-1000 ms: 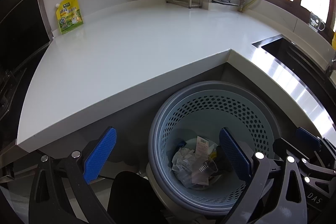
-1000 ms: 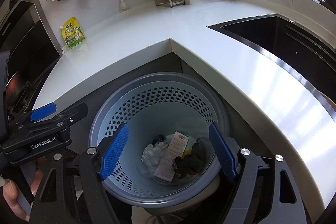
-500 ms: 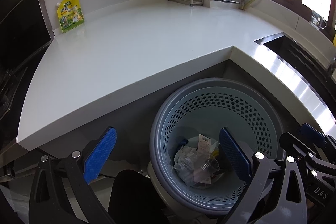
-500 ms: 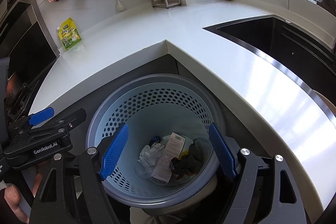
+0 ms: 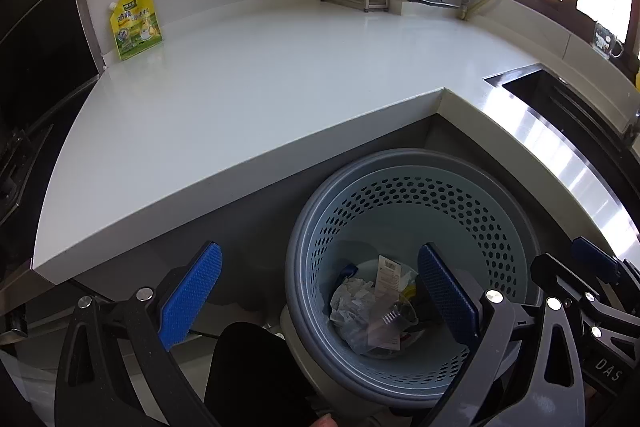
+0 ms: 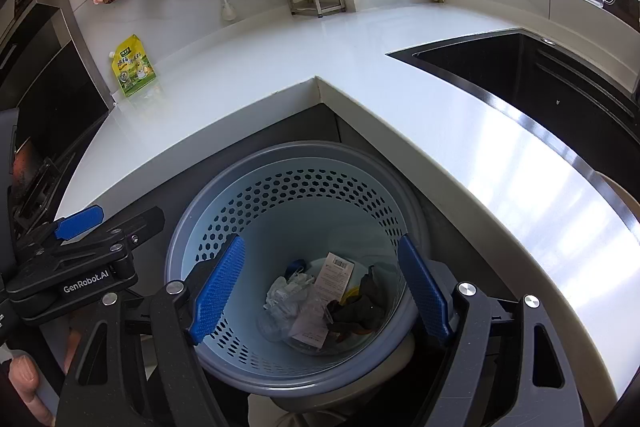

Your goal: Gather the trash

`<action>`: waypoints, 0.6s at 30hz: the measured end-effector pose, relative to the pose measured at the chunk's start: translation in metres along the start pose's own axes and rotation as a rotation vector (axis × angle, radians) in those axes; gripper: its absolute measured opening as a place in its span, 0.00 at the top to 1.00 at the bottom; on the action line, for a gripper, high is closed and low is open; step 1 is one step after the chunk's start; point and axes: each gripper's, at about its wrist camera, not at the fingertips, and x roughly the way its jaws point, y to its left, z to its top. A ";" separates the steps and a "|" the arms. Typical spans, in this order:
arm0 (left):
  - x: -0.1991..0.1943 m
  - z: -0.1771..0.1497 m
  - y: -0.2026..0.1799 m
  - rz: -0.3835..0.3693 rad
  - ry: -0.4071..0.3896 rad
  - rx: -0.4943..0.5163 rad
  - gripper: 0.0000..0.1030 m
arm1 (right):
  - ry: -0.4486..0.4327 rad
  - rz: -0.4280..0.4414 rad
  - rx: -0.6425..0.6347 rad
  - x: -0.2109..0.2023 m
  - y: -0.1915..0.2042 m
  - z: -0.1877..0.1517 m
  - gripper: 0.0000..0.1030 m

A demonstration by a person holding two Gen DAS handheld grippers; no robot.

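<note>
A blue-grey perforated trash basket (image 5: 496, 211) (image 6: 280, 187) stands on the floor in the inner corner of the white counter. In it lie crumpled white paper (image 5: 352, 299) (image 6: 286, 293), a barcode tag (image 5: 386, 273) (image 6: 336, 273), clear plastic and dark scraps (image 6: 360, 303). My left gripper (image 5: 316, 295) is open and empty, held above the basket's left rim. My right gripper (image 6: 320, 293) is open and empty, straddling the basket's opening from above. Each gripper shows at the edge of the other's view.
The white L-shaped counter (image 5: 260, 87) (image 6: 360, 75) holds a yellow-green pouch (image 5: 134, 23) (image 6: 134, 67) at the back left. A dark sink (image 6: 540, 79) is at the right. A rack, utensils and cloths hang along the back wall.
Both grippers have drawn back and up slightly from the basket; the counter sits lower in view. Both stay open and empty.
</note>
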 end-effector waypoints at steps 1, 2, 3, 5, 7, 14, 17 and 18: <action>0.000 0.000 0.000 -0.001 0.000 0.000 0.06 | 0.001 0.001 0.001 0.000 0.000 0.000 0.27; 0.000 0.000 0.000 -0.001 0.000 -0.001 0.06 | 0.001 0.001 0.002 0.000 0.000 0.000 0.27; 0.000 0.000 0.000 -0.001 0.001 -0.001 0.06 | 0.001 0.001 0.002 0.000 0.000 0.000 0.27; 0.000 -0.001 0.000 0.004 0.002 -0.001 0.06 | 0.001 0.001 0.000 0.000 0.000 0.000 0.27; 0.000 -0.001 0.000 0.007 0.000 -0.003 0.06 | 0.000 0.002 -0.001 0.000 0.000 0.000 0.27; 0.001 -0.002 0.002 0.007 0.004 -0.007 0.06 | 0.002 0.003 -0.002 0.000 0.001 0.000 0.27; 0.001 -0.002 0.002 -0.002 0.008 -0.009 0.06 | 0.004 0.004 -0.005 0.001 0.002 -0.002 0.27; 0.002 -0.002 0.002 -0.003 0.010 -0.010 0.06 | 0.004 0.004 -0.005 0.001 0.002 -0.001 0.27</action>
